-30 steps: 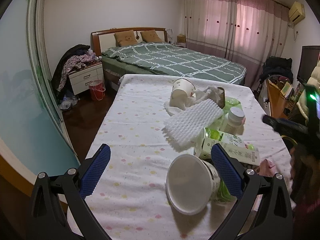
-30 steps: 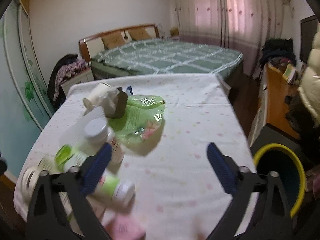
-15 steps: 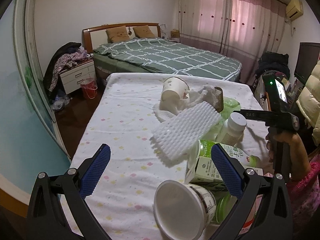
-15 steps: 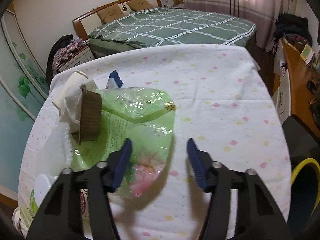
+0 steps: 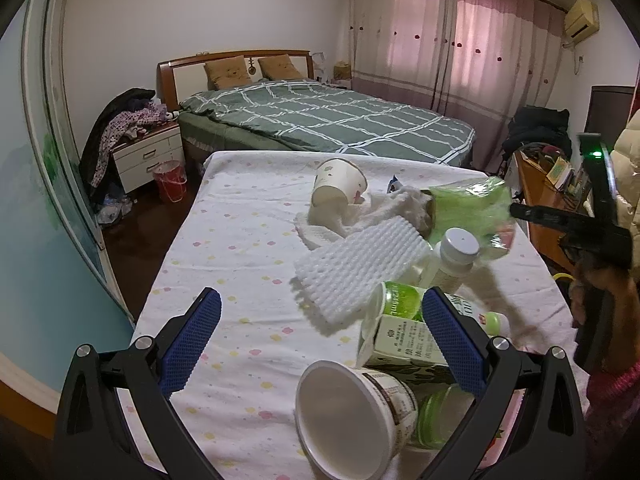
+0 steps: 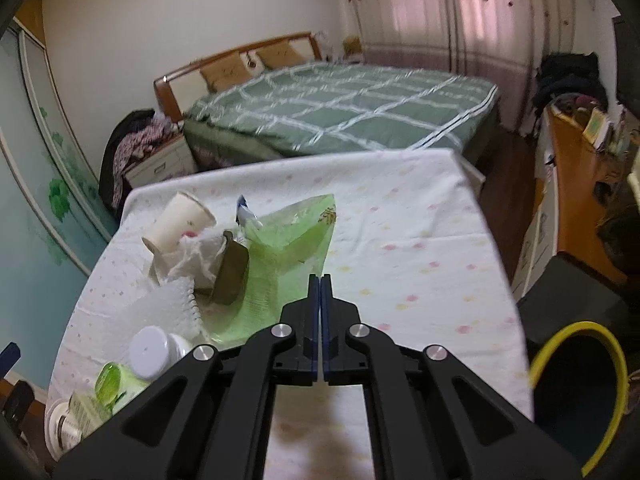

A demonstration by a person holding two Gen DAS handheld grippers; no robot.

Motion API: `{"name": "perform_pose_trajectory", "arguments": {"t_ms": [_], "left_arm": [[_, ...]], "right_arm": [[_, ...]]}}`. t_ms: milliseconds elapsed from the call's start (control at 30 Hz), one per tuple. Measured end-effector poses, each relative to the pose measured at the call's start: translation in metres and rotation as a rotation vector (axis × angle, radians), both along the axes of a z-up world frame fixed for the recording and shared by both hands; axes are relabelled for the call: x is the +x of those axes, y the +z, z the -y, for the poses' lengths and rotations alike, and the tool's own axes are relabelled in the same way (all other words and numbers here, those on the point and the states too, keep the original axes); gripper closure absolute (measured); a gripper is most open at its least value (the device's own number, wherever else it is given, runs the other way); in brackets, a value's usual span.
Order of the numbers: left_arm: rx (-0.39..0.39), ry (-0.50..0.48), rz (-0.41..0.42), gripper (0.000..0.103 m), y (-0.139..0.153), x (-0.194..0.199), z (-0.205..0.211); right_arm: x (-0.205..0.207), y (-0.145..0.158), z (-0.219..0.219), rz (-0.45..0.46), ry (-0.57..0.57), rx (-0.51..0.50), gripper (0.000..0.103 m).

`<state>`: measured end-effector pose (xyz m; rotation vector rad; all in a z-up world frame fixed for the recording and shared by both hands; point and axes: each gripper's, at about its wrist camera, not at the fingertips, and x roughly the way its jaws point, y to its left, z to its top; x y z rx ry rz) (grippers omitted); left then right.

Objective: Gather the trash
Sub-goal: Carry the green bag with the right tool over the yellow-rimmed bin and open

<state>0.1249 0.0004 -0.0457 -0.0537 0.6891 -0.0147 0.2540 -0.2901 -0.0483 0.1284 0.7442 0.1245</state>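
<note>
Trash lies heaped on the floral-clothed table (image 5: 240,240). My right gripper (image 6: 320,278) is shut on the edge of a green plastic bag (image 6: 288,252). In the left wrist view the bag (image 5: 472,208) hangs raised off the cloth from that gripper (image 5: 514,211). My left gripper (image 5: 320,300) stands open above the near end of the heap, holding nothing. Just ahead of it lie a white yoghurt cup (image 5: 348,412) on its side and a green milk carton (image 5: 404,340). Farther off are a white foam sheet (image 5: 360,268), a white-capped bottle (image 5: 452,252), a paper cup (image 5: 338,188) and crumpled tissue (image 5: 384,212).
A dark bin with a yellow rim (image 6: 576,332) stands on the floor off the table's right edge. A brown tin (image 6: 230,276) sits beside the bag. Behind the table is a bed (image 5: 320,120); a wooden desk (image 5: 540,208) lies to the right. A person's hand (image 5: 604,292) holds the right gripper.
The right gripper's jaws went from wide open to shut on the green bag's edge, and the bag now hangs lifted. The left gripper stays open, its view shifted slightly.
</note>
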Motion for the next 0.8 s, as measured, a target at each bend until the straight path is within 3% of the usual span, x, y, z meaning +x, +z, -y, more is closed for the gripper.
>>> {"name": "perform_pose_trajectory", "arguments": {"t_ms": [467, 800], "left_arm": [[0.003, -0.081, 0.025, 0.004, 0.008, -0.006, 0.037], [0.012, -0.141, 0.023, 0.004, 0.009, -0.004, 0.069]], "right_arm": [[-0.083, 0.036, 0.090, 0.103, -0.162, 0.008, 0.102], [-0.126, 0.037, 0.175, 0.127, -0.348, -0.003, 0.102]]}}
